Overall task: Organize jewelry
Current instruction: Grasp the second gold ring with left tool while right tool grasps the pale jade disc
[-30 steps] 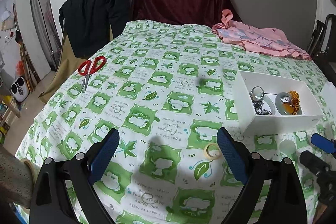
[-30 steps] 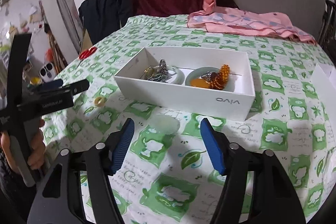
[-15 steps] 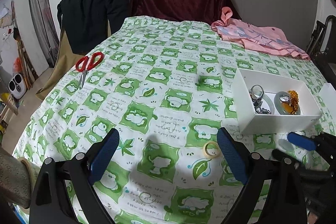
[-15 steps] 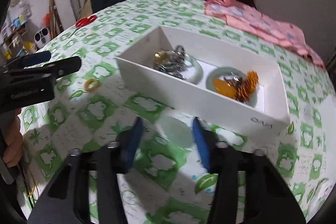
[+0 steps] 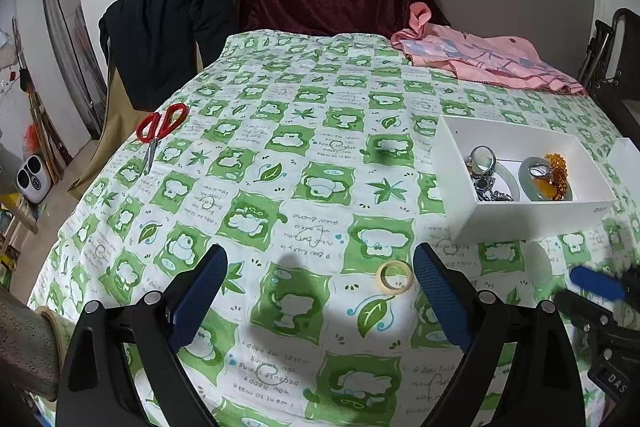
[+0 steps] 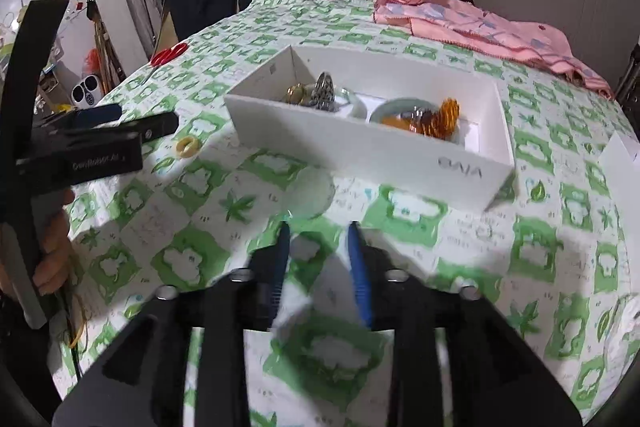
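Your right gripper [image 6: 316,227] sits low over the tablecloth [image 5: 304,155], its fingers drawn narrow just short of a pale translucent bangle [image 6: 310,193] that lies flat in front of the white box [image 6: 360,147]. The blur hides whether the tips touch it; it does not look gripped. It looks like jade or glass, so judge it stiff, smooth, slippery and likely to crack if dropped. Take it across the near rim, one pad inside the ring and one outside, squeeze gently, and lift it flat over the box wall. Your left gripper [image 5: 320,291] hangs with its fingers wide and holds nothing. The small yellow ring [image 5: 394,277] lies just inside the right-hand finger, on the cloth. It is light and hard and may skate on the fabric, so pinch it across the band. The box already holds silver pieces and amber beads in two small dishes.
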Available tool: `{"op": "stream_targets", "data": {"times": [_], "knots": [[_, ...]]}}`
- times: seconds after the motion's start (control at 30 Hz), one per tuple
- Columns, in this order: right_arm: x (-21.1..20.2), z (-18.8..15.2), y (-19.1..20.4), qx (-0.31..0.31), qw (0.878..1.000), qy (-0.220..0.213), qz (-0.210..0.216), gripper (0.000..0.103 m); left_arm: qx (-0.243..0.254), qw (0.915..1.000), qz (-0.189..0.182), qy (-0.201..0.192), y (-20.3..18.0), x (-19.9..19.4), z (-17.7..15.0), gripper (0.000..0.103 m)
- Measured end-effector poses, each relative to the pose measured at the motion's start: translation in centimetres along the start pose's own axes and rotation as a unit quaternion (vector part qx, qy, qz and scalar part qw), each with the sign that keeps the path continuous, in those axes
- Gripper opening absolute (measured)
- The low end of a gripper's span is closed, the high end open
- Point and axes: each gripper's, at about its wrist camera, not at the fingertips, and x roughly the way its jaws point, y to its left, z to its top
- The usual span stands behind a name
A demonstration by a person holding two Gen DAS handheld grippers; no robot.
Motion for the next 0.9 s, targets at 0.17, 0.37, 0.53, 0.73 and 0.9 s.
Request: {"op": "stream_targets", "data": {"times": [0.17,0.37,0.53,0.73,0.9], "knots": [[2.1,1.4,0.7,0.000,1.000,0.019,0.009,0.042,0.000,1.0000,-0.001,0.000,0.0,0.0,0.0,0.093],[2.4,1.6,1.6,-0.012,1.000,0.018,-0.017,0.026,-0.001,1.0000,-0.005,0.000,0.1,0.1,0.1,0.093],[0.0,-0.7,-0.8,0.031,1.000,0.002,-0.005,0.026,0.021,0.9988,-0.045,-0.003,-0.9,-0.3,-0.3,0.092],[-1.5,-2.6,-3.9,0.096,0.995,-0.003,0.023,0.026,0.097,0.9920,-0.081,-0.007,-4.2,-1.1,-1.5,0.084],[-1.5,-2.5,-3.2,0.078,0.997,-0.002,0.017,0.026,0.107,0.9908,-0.083,0.002,-4.7,-0.5,-1.8,0.072]]}}
